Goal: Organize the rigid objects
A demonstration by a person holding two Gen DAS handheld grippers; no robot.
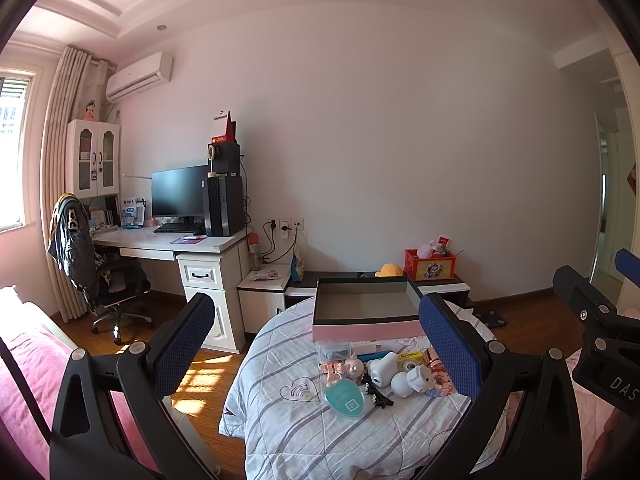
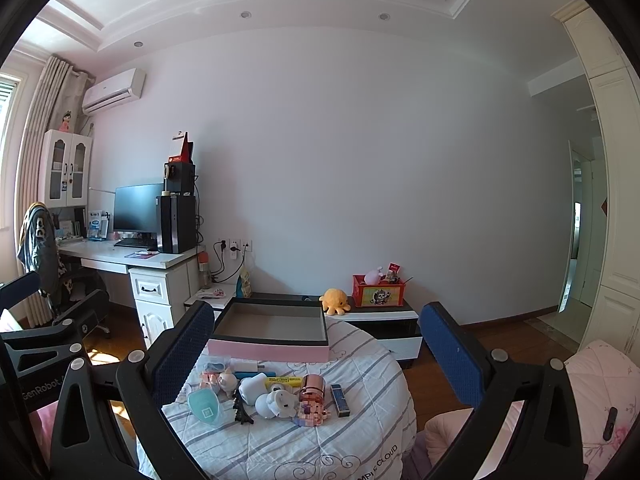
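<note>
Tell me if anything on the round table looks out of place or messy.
The small items lie in a loose jumble in front of the pink box, which looks empty. Nothing appears spilled or broken. Both grippers, left and right, are open and hold nothing.

Both wrist views level, facing far wall across quilt-covered surface (image 1: 288,432), from near its front edge. Left wrist view set further left: pink box (image 1: 366,330) right of centre, right gripper (image 1: 600,320) at right edge. Right wrist view: same box (image 2: 268,350) left of centre, left gripper (image 2: 44,344) at left edge. Shared: box, toy clutter, desk (image 1: 168,242), wall.
</note>
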